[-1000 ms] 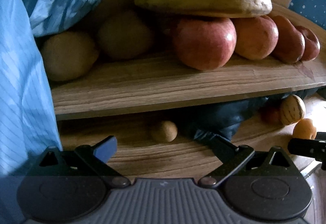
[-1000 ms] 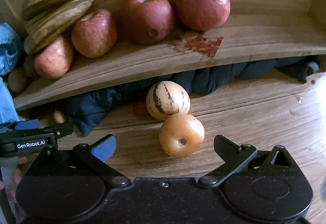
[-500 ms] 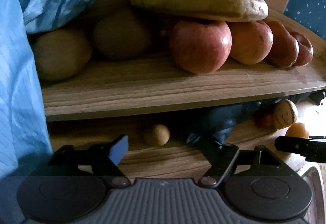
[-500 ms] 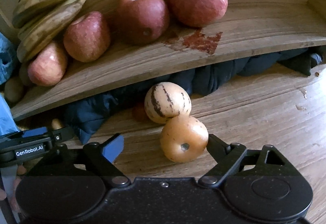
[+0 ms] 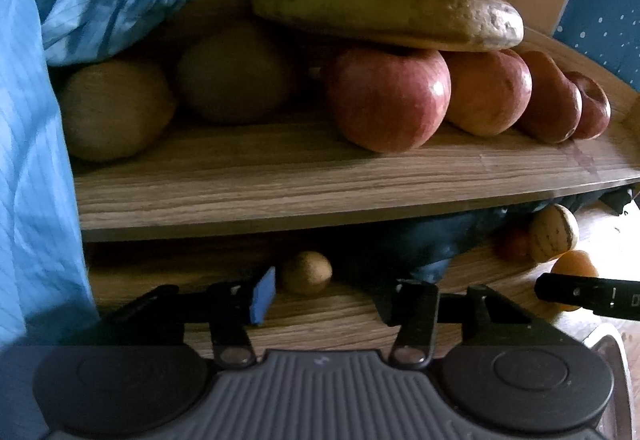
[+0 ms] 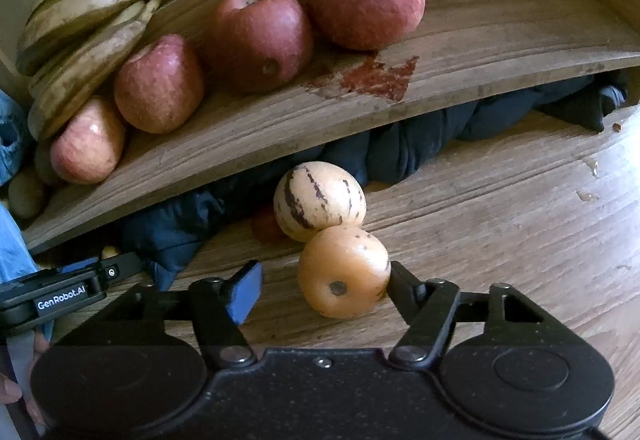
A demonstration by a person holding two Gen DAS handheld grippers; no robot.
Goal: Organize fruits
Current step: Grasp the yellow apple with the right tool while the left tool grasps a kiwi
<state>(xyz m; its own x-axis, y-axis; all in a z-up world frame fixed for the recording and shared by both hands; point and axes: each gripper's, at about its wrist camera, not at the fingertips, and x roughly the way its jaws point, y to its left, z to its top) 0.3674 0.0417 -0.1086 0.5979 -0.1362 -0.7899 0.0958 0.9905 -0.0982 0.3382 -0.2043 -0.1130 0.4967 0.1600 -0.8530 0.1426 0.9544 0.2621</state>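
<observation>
The orange fruit is lying on the counter between the fingers of the right hand-held gripper, its dimpled end facing the camera. The jaws have just been closing: the right finger is touching the fruit, the blue-padded left one is standing apart, so it is not clamped. The striped fruit is touching it just beyond. The left hand-held gripper is closing half-open on nothing, a small brown fruit just ahead

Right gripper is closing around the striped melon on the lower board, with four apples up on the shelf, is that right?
Not quite: the right gripper has been closing around the plain orange fruit, as the right wrist view shows. The striped melon sits just behind it, touching. Four apples on the shelf is correct.
</observation>
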